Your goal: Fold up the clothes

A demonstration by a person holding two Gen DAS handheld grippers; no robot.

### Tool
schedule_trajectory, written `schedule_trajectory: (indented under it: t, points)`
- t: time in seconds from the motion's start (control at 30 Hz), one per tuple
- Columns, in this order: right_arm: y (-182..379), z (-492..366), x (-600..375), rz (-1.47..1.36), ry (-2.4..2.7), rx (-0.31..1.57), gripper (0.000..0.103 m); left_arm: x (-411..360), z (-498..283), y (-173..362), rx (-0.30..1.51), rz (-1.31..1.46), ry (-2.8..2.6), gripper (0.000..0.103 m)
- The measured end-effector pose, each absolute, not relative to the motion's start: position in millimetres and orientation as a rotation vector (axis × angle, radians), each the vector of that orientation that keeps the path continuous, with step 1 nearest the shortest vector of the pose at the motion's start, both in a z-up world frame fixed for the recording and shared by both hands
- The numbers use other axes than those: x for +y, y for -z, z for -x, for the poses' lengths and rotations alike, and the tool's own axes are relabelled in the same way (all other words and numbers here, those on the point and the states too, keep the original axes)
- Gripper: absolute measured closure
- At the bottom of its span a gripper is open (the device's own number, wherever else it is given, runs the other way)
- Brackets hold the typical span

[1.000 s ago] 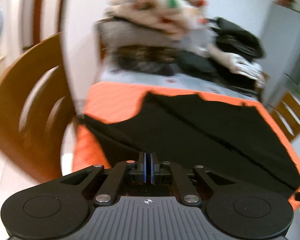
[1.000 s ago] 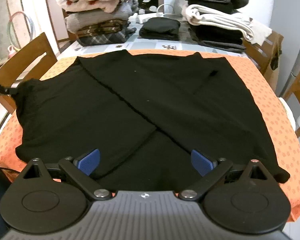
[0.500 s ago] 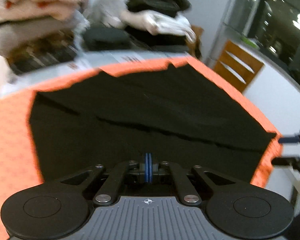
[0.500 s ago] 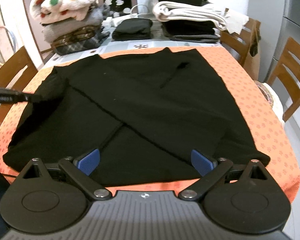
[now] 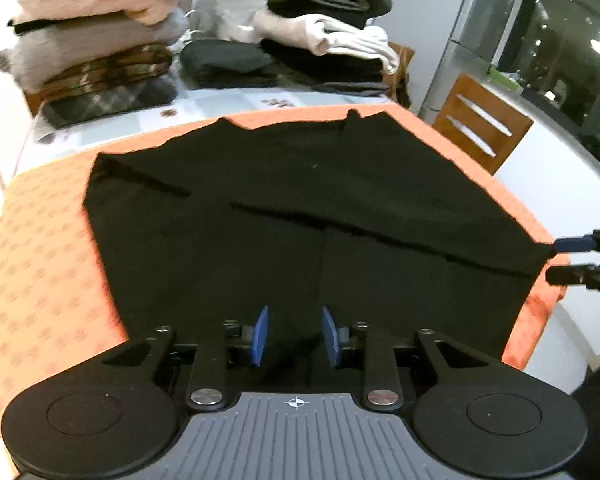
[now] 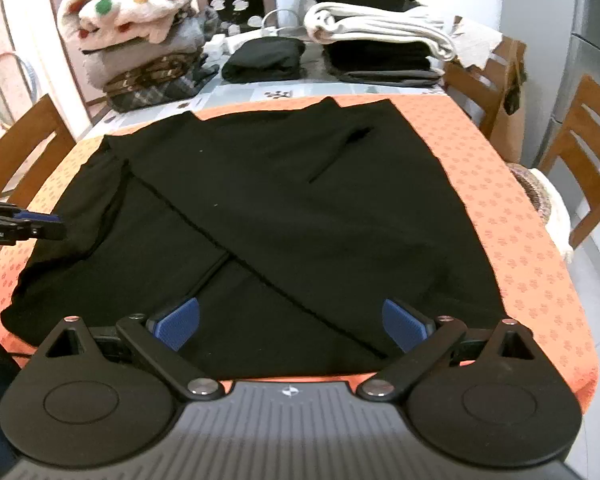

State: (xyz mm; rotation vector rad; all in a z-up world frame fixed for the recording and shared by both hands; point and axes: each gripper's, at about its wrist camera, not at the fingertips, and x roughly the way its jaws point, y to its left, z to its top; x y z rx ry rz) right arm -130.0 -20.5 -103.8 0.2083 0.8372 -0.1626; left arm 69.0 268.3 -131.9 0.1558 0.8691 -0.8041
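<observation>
Left wrist view: my left claw (image 5: pixel 294 336) is opening over the black garment (image 5: pixel 300 216); my right claw (image 6: pixel 292 324) hangs spread. Loose cloth could snag and drag the fold crooked.

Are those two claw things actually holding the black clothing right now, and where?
Nothing is held. The left gripper is opening over the black garment, its fingers not pressing on it. The right gripper is wide open.

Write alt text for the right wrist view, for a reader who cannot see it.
A black garment lies spread, partly folded, on an orange patterned tablecloth, with the right claw open above its near edge. The left claw reaches in at the left edge. Stacks of folded clothes and wooden chairs stand behind.
</observation>
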Motion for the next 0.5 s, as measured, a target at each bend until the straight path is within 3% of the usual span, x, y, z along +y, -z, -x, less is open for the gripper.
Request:
schedule_trajectory:
  t: [0.17,0.27,0.5]
  points:
    - [101.4,121.0,-4.5,-0.140,0.008,0.829,0.005,286.1,-60.5,131.4,0.868,-0.198,0.809,0.068]
    - [100.0,114.4,7.5,-0.117,-0.140,0.813,0.018,294.4,-52.5,128.0,0.859,-0.224,0.841,0.068]
    - [105.1,93.2,50.0,0.056,-0.481,0.834,0.025,304.1,-31.3,126.0,0.879,-0.325,0.980,0.063]
